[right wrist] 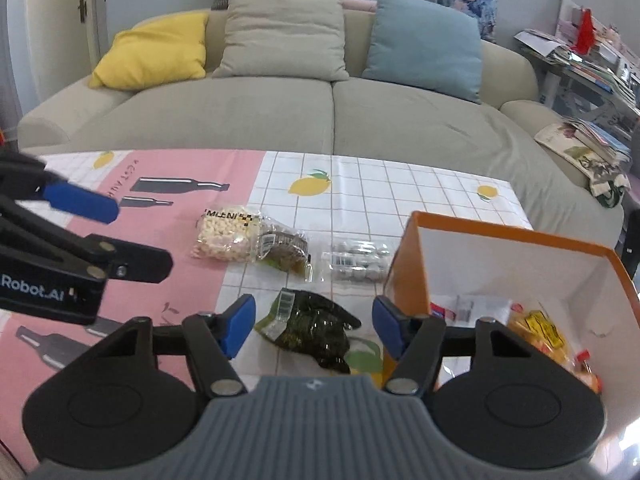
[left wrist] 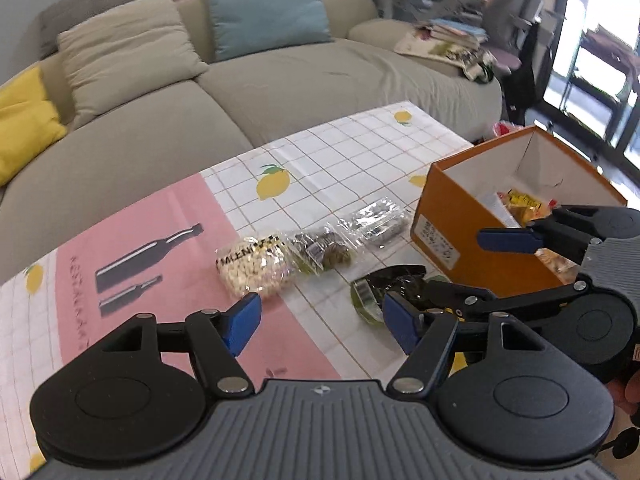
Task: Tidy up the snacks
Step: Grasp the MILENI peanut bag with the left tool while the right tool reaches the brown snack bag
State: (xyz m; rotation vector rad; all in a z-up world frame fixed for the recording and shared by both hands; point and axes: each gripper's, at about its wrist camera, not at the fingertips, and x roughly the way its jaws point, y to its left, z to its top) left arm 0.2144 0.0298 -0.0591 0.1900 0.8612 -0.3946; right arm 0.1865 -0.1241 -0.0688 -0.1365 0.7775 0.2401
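Four snack packets lie loose on the lemon-print tablecloth (right wrist: 400,184), left of the orange box (right wrist: 520,240) that already holds some. The right gripper (right wrist: 312,324) hangs with jaws apart straddling the dark green packet (right wrist: 316,328), likely its pick. The left gripper (left wrist: 320,320) gapes empty near the white-puff bag (left wrist: 252,264).

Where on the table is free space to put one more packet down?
Free: the pink bottle print left of the white-pellet packet, and the white grid around the lemon print toward the sofa. Crowded: the packet row beside the orange box, and the dark green packet.
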